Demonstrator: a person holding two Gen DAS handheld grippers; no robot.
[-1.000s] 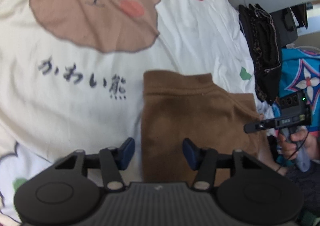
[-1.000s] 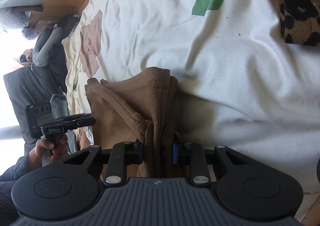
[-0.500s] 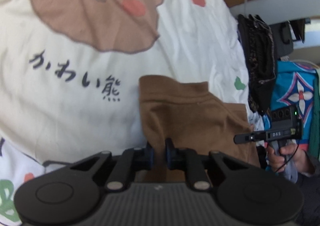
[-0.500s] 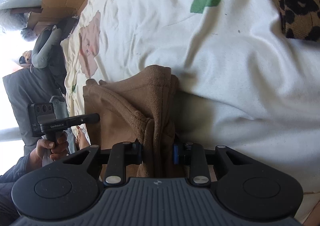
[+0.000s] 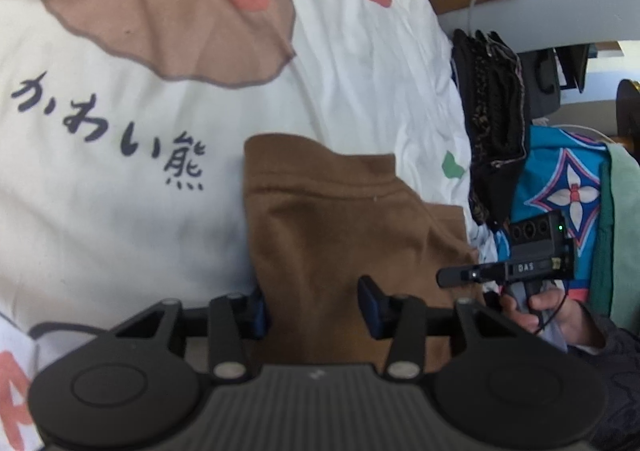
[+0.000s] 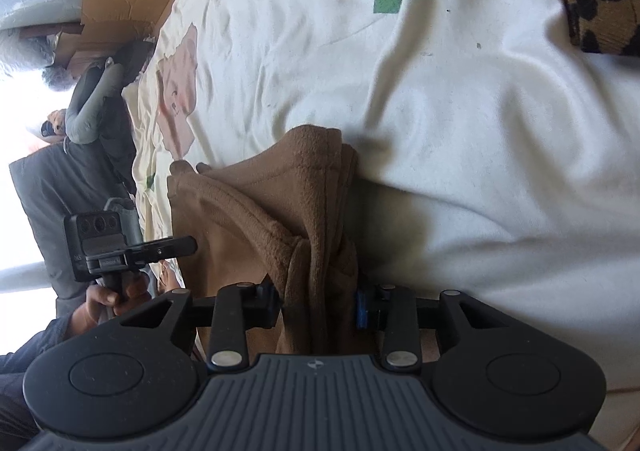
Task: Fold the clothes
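Bear-print bedsheet (image 5: 120, 191); my left tongs (image 5: 316, 305) opening astride the brown garment (image 5: 340, 235), right tongs (image 6: 318, 307) clenching its bunched edge.

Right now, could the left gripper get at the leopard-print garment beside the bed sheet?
Probably not without moving over. The left gripper is opening over the brown garment, while the leopard-print garment lies well off, past open bed sheet. Nothing blocks the path.
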